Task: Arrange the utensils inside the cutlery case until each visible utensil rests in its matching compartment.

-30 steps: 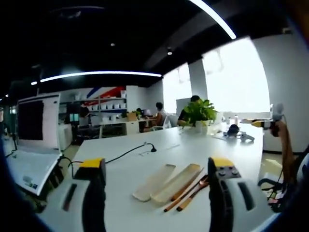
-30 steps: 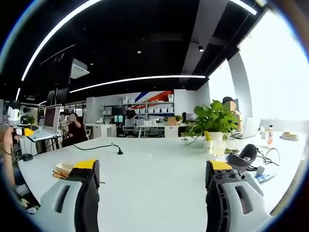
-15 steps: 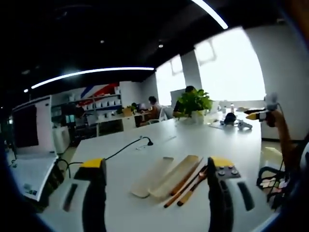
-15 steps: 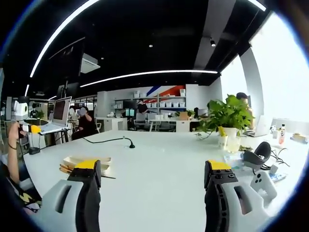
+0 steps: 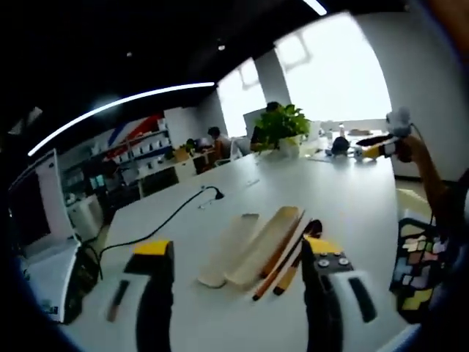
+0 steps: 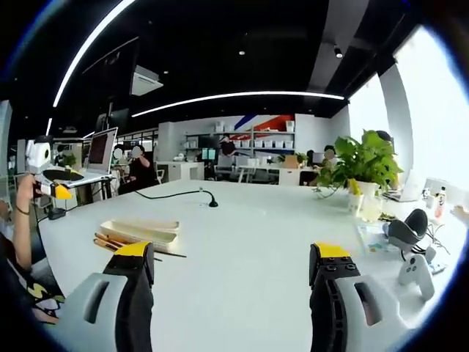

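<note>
A beige cutlery case [image 5: 265, 243] lies open on the white table, with its flat lid [image 5: 229, 249] beside it on the left. Wooden chopsticks [image 5: 282, 258] and a dark-bowled wooden spoon [image 5: 299, 253] rest on the table along the case's right side. My left gripper [image 5: 236, 246] hovers open just short of them, holding nothing. In the right gripper view the case [image 6: 143, 230] and the utensils [image 6: 117, 240] sit to the left, beyond my open, empty right gripper [image 6: 232, 250]. A hand holds the left gripper [image 6: 44, 172] at the far left, and the right gripper [image 5: 381, 143] comes in from the right.
A potted plant [image 6: 364, 158] and a drink stand at the back right. A black cable with a microphone [image 6: 183, 194] crosses the table behind the case. A controller [image 6: 415, 265] and headphones [image 6: 407, 226] lie far right. A laptop [image 5: 33, 213] sits left. People sit in the background.
Both cameras have moved: the left view has tilted and drawn nearer the case, and the right view has swung left, bringing the case further in. Both grippers stay open.
</note>
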